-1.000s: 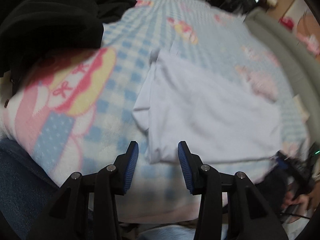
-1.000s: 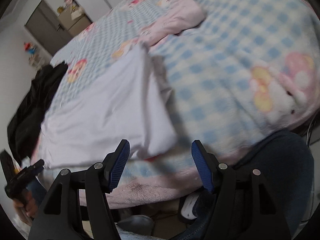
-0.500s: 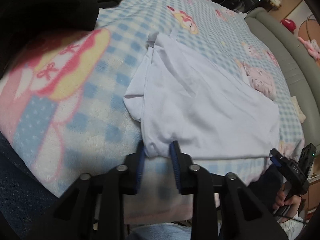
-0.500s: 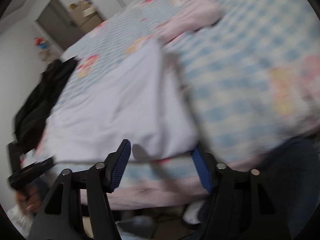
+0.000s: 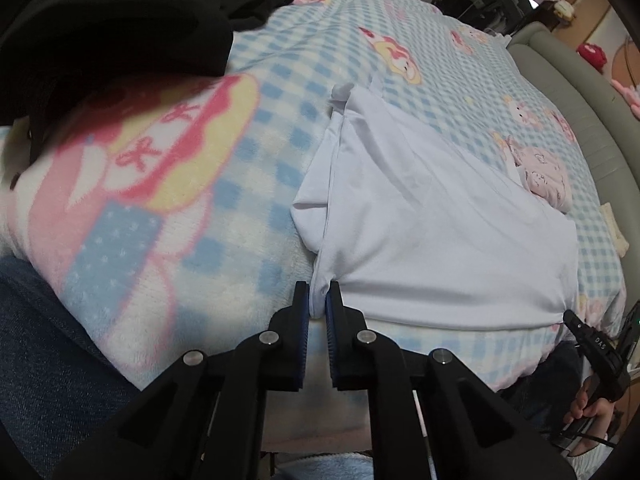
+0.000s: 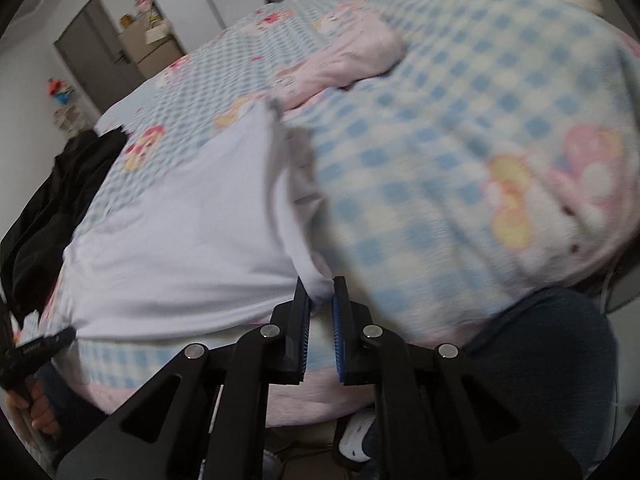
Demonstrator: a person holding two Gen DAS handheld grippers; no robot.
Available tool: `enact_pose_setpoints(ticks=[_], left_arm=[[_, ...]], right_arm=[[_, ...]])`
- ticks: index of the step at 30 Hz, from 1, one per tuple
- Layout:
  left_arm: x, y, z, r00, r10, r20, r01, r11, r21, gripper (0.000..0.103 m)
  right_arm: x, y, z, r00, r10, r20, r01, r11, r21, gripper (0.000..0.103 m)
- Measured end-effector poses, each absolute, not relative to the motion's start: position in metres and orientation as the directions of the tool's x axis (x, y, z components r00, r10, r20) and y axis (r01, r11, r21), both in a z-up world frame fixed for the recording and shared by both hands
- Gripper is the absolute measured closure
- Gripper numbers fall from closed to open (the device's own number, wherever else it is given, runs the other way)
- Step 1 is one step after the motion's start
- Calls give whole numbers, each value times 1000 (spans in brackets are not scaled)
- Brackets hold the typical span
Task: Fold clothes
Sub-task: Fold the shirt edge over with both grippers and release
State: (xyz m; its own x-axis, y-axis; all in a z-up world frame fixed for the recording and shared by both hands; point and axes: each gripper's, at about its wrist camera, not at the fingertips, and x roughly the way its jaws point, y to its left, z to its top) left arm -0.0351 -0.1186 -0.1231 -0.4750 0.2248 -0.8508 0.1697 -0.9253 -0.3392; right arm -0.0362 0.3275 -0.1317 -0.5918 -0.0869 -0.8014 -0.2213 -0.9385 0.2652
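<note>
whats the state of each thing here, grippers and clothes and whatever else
left gripper: jaws shut on the near left corner of the white garment
right gripper: jaws shut on the near right corner
white garment: spread flat on the blanket, one sleeve folded in
pink garment: crumpled, beside the white one
black clothes: heaped, unfolded
checked blanket: spread over the bed

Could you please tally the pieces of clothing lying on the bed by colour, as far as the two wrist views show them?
White: 1, the white garment, pinched at its near corners by the left gripper and the right gripper.
Pink: 1, the pink garment.
Black: 1, the black clothing pile; pieces cannot be separated.
Total: 3
</note>
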Motion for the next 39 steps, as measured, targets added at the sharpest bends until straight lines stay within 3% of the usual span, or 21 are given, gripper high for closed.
enact_pose_setpoints(ticks=[4,6,9,13,16,22,26,30,32,33,36,39], left_arm=[[-29,-125,-109,-512,236,-826,191,-906,-377,91],[-28,-125,-93,-545,225,-808,186,-907,-378,91],[-37,-115,-65,-594,210,-777,118,-932,-342,91],[-69,-90,-51,-601,234,-764,-8,-958,-287,85],[-95,-72,-57,-580,258,-773,-59,-959,-276,74],[-115,-59,-88,-530,170,-831,-5,-980,-197,74],[-116,-84,-100,-517,104,-850,79,-983,-168,72],[-95,-105,-92,-551,175,-816,107,-955,-277,75],[-79,-95,-83,-580,233,-781,40,-949,-313,74],[-73,-86,-79,-587,261,-767,-2,-947,-321,74],[-70,-60,-78,-568,312,-762,-102,-945,-311,74],[-78,-50,-93,-508,240,-827,-72,-969,-237,74]], right_arm=[[-27,347,-119,-624,-81,-777,-248,-923,295,92],[-28,346,-113,-629,-97,-771,-225,-927,300,85],[-39,334,-108,-619,-127,-775,-171,-942,290,78],[-54,317,-100,-603,-165,-781,-99,-955,279,78],[-65,296,-91,-603,-211,-769,-46,-954,297,78],[-92,269,-116,-543,-207,-814,18,-972,236,74],[-92,277,-129,-540,-191,-820,-8,-973,232,78],[-81,294,-118,-575,-158,-803,-65,-969,237,78],[-70,302,-104,-613,-125,-780,-109,-964,241,75],[-64,306,-100,-628,-131,-767,-109,-961,253,68],[-59,309,-101,-607,-134,-783,-110,-962,250,65],[-59,311,-119,-555,-75,-828,-141,-973,182,65]])
